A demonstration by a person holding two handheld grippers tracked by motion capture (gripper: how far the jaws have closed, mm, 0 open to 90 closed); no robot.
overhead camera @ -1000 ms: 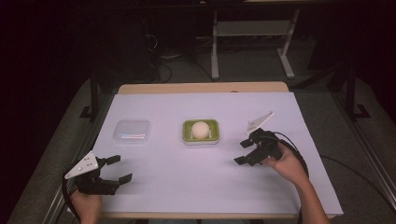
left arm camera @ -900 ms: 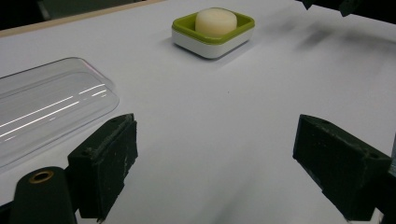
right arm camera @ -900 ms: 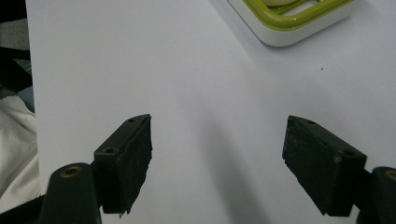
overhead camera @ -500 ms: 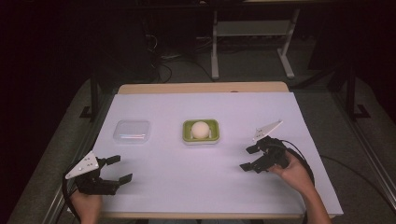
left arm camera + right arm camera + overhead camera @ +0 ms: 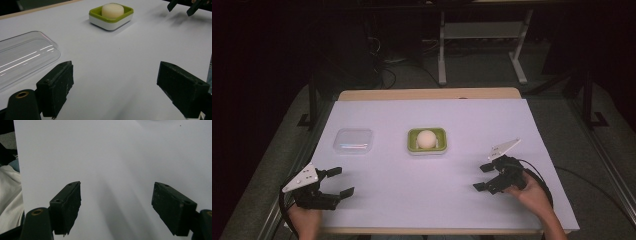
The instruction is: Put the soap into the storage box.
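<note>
A green and white soap dish (image 5: 427, 141) (image 5: 111, 17) holding a pale round bar of soap (image 5: 426, 138) (image 5: 112, 10) sits mid-table. To its left lies a clear plastic lid (image 5: 353, 140) (image 5: 22, 56). My left gripper (image 5: 339, 182) (image 5: 120, 87) rests open near the front left edge, facing the dish, nothing between its jaws. My right gripper (image 5: 482, 177) (image 5: 122, 207) is open at the front right, low over bare white table (image 5: 112, 157). Its two jaws also appear in the left gripper view's top right corner (image 5: 183, 6).
The white table (image 5: 427, 200) ends in a wooden strip (image 5: 427, 94) at the back. Beyond it stand a metal stand (image 5: 482, 37) and cables on dark floor. A white cloth (image 5: 8, 195) shows past the table edge in the right gripper view.
My right gripper has drawn back toward the front right of the table, away from the soap dish. The left gripper has stayed in place.
</note>
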